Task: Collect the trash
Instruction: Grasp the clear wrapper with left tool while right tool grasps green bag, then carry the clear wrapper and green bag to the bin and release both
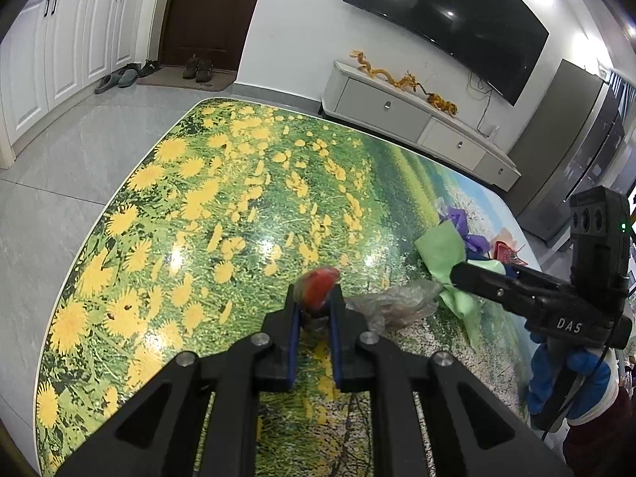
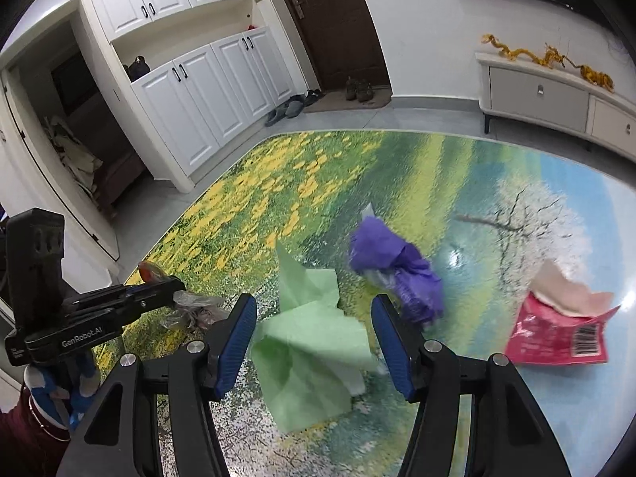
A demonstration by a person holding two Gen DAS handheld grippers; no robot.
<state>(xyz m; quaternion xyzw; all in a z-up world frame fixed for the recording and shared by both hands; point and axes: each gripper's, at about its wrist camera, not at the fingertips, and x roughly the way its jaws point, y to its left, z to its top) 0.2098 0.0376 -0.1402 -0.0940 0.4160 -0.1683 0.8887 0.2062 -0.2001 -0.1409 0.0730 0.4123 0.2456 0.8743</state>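
Gripping a red-and-clear wrapper point(image 1: 318, 288) between closed jaws, the left gripper point(image 1: 315, 310) hangs over the flower-printed table point(image 1: 167, 214). Beside it lies a crumpled clear plastic bag point(image 1: 397, 302). The right gripper point(image 2: 312, 318) stands above crumpled green paper point(image 2: 310, 342), jaws apart and opening, pads clear of the paper between them. Just beyond sits a purple wad point(image 2: 393, 266); off to the right lies a torn red snack packet point(image 2: 560, 326). Farther off: shoes point(image 2: 357, 88) by the brown door point(image 2: 330, 20).
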